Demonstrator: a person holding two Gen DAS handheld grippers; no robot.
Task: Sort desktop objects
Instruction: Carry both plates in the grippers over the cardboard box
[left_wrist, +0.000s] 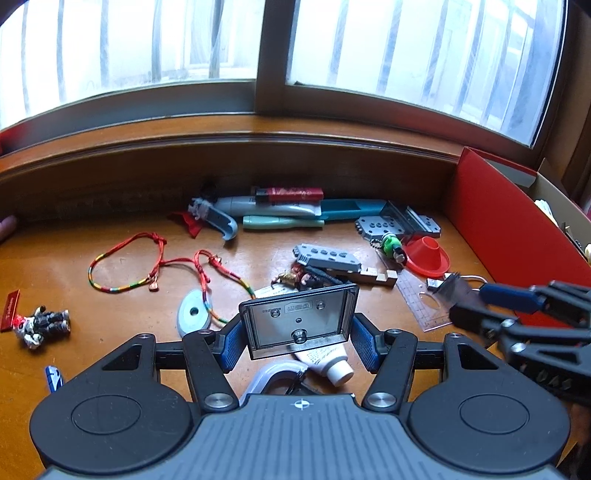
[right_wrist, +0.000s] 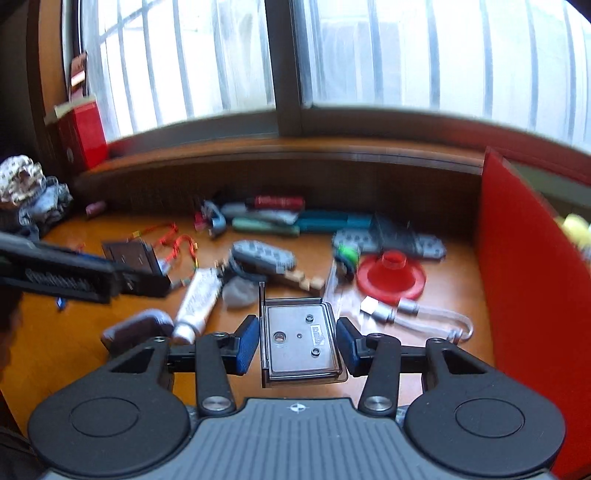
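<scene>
Left wrist view: left gripper (left_wrist: 298, 341) is pinching a clear plastic case (left_wrist: 300, 322) above the cluttered desk (left_wrist: 66, 251); tilted, it risks slipping.

Right wrist view: right gripper (right_wrist: 297, 345) is flanking another case (right_wrist: 300, 341), contact unclear; blurred, possibly swinging toward the red box (right_wrist: 524, 295).

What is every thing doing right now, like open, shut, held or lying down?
Left tongs: shut on the dark tray.
Right tongs: shut on the clear tray.
White tube: lying flat, cap on.
Red funnel: wide end down on the desk.
Red box: open on top.
String bracelet: lying loose, untouched.
</scene>
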